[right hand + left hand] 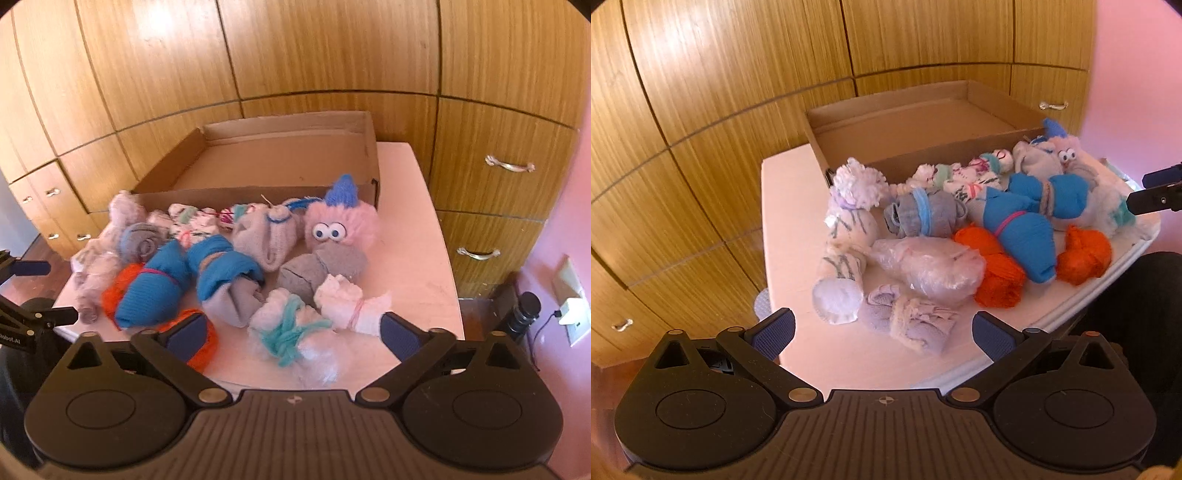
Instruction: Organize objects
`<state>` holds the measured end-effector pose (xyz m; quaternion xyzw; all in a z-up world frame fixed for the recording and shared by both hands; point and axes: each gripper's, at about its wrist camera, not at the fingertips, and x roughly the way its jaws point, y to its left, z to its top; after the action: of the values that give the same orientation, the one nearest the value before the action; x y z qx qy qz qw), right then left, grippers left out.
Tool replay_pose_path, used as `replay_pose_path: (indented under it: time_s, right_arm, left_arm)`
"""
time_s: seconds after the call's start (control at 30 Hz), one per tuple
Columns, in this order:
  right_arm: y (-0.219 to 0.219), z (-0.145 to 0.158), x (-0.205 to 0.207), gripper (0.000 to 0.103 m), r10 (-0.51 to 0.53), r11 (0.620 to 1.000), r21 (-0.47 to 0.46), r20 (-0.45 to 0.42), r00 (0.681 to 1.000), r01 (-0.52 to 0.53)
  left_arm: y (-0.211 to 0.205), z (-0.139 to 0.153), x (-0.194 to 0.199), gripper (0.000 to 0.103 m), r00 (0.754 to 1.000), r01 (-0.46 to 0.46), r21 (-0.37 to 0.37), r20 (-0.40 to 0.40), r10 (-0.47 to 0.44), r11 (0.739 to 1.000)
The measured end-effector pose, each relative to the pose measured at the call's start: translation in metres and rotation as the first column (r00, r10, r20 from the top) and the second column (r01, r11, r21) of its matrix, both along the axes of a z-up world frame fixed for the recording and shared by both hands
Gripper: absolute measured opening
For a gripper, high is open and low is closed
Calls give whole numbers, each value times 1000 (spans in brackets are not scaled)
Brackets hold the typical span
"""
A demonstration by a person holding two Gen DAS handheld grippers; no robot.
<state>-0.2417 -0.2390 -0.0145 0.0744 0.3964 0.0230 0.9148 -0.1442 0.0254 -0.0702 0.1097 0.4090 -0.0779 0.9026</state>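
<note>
A: Left gripper (pixel 882 334) open, nothing between pads. Lavender sock roll (pixel 908 323) just ahead on the white table (pixel 790 192), long axis slanting across the gap, slightly right of centre.

B: Right gripper (pixel 291 332) open too, empty. White bundle tied with teal yarn (pixel 288 328) sitting between its pads, untouched, yarn tie running roughly along the pointing line.

A: Cardboard box (pixel 849 162) beyond the pile, empty by the look.

B: Nearer hand per roll then: left for lavender, right for teal-tied. Probably straight down and close.
</note>
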Motion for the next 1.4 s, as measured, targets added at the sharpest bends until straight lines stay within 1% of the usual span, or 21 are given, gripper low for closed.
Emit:
replay_pose_path:
  time_s: [0.1,0.13,0.23,0.3,0.37,0.4,0.43,0.47,0.53,0.57,0.6,0.63,0.67,0.7,0.83,1.0,1.2,1.33,1.4]
  right_arm:
    - [2,-4,-2,92,-31,998,47,10,999,31]
    - [3,-6,-3,88,-44,997,58,9,999,44]
    - [5,-10,-7,86,-74,995,70,21,997,72]
    - [5,-14,-4,81,-88,992,93,15,996,86]
    - [4,-17,-1,78,-102,991,88,12,995,101]
    - [4,-18,0,78,-102,992,80,12,995,100]
    - [5,-20,1,75,-98,993,72,14,995,96]
    - [5,-20,1,69,-94,994,65,14,996,92]
    - [8,-21,2,61,-83,996,40,18,996,82]
    - [9,-21,2,59,-75,997,29,22,997,74]
    - [10,-21,1,58,-67,998,20,26,997,67]
    - [11,-21,0,56,-61,998,13,29,998,61]
    - [11,-20,-1,55,-56,998,7,30,998,56]
    - [11,-20,-2,54,-50,999,6,33,998,50]
    - [10,-17,-8,53,-45,999,17,44,998,44]
    - [11,-11,-11,53,-34,999,22,73,997,32]
    - [7,-8,-9,53,-41,999,28,83,996,39]
    - [7,-1,-11,53,-32,999,34,96,995,29]
    - [6,5,-10,53,-29,999,33,106,994,25]
  left_arm:
    - [0,-8,6,102,1000,4,-5,-10,-4,1000]
    - [1,-10,7,102,1000,6,-10,-15,-6,1000]
    - [1,-16,9,101,999,22,-33,-34,-23,999]
    - [-1,-19,9,100,998,40,-51,-40,-42,998]
    - [-3,-22,10,98,998,46,-59,-41,-48,997]
    - [-4,-24,11,96,998,47,-63,-49,-50,997]
    - [-4,-26,12,94,997,46,-73,-56,-51,996]
    - [-3,-27,14,94,997,43,-87,-59,-48,995]
    - [-2,-28,16,92,998,35,-114,-54,-41,993]
    - [-3,-28,17,91,998,31,-116,-50,-37,993]
    - [-3,-28,17,86,998,32,-116,-43,-37,993]
    - [-4,-27,16,75,998,39,-118,-37,-43,992]
    - [-5,-25,15,68,998,48,-121,-28,-52,991]
    - [-5,-23,14,58,998,56,-128,-24,-60,990]
    - [-5,-22,14,56,998,53,-138,-28,-57,989]
    - [-8,-21,11,56,997,70,-124,-19,-73,990]
    - [-6,-20,9,56,997,77,-119,-5,-78,990]
    - [-8,-9,4,56,996,89,-113,23,-87,990]
    - [-8,-2,3,55,995,96,-127,32,-92,987]
